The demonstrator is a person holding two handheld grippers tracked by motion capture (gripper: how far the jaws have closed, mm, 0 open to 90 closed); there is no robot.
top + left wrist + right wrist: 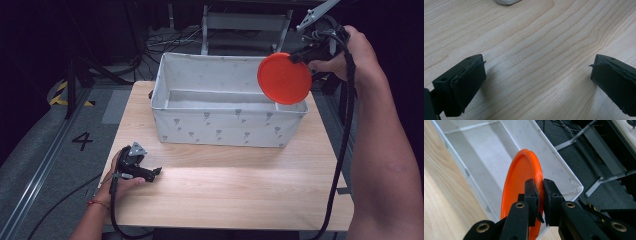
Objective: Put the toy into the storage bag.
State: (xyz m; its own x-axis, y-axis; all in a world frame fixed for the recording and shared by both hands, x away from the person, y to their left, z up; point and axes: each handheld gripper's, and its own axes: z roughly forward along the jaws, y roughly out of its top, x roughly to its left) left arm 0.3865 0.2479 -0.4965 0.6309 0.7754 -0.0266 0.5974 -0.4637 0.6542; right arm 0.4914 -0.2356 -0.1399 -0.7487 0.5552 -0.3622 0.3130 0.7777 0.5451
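1. Orange plate [284, 78]: one, round, held on edge above the bin's right end
2. White fabric bin [220, 127]: one, rectangular, printed with small grey motifs
3. Wooden table [235, 190]: one, light grain
4. Handheld grippers: two, left gripper [157, 171] and right gripper [295, 57]
5. Black jaws: two on each gripper, four together
6. Floor marking "4" [82, 140]: one

Bin [220, 125] at table [240, 185] rear; plate [284, 78] above bin's right end — left gripper [156, 171] on table, front-left.
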